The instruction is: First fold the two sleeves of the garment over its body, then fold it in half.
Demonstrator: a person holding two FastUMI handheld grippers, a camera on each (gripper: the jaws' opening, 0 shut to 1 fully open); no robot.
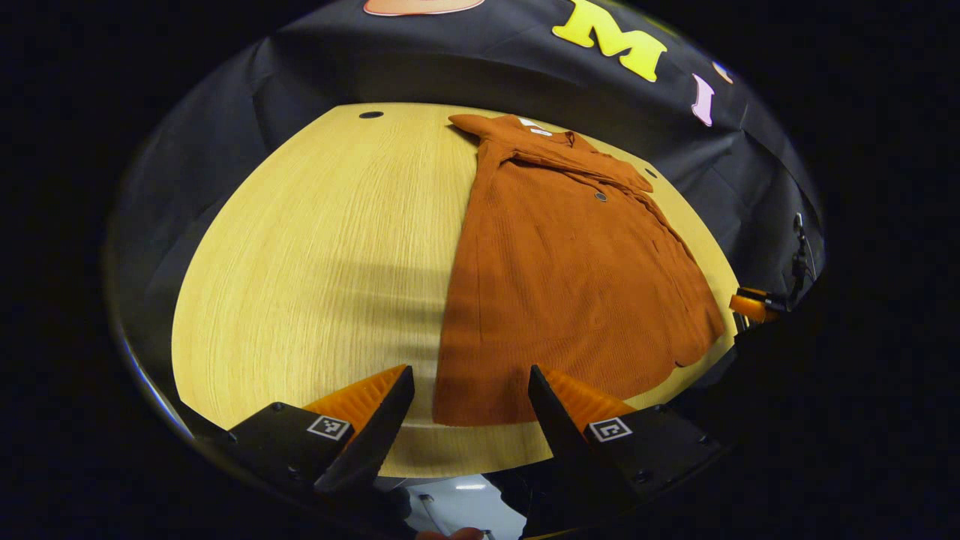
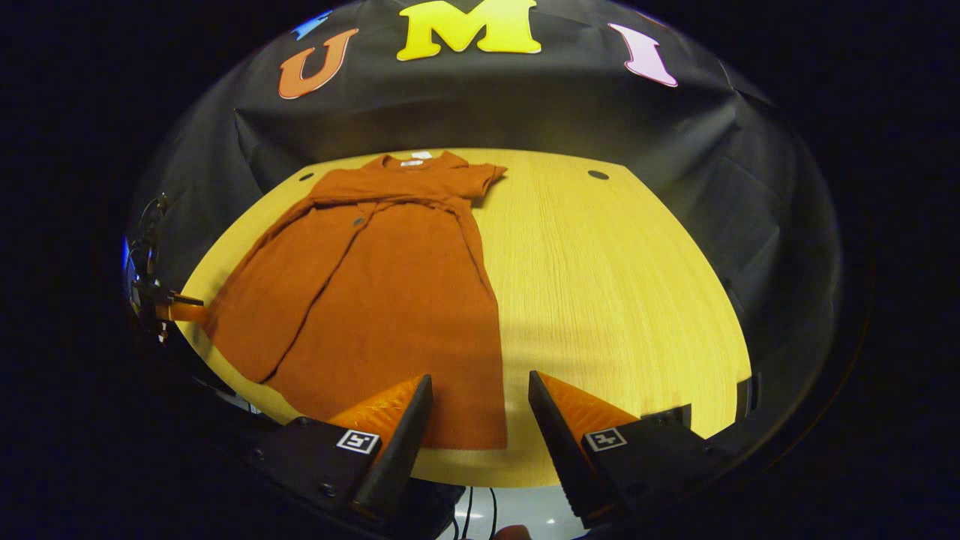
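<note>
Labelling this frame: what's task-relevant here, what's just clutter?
Job:
- rust-orange garment, flat on the table, sleeves already folded across the chest
- left gripper, open
- right gripper, open

Lying about:
- wooden table
- round holes in the tabletop

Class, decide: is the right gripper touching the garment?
Apart. The right gripper view shows the right gripper open above the garment, its hem lying flat and undisturbed between the fingers.

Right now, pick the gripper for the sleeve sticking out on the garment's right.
Right, probably. The right gripper is open at the garment's right edge, that sleeve straight ahead; the left gripper sits off the opposite side.
</note>
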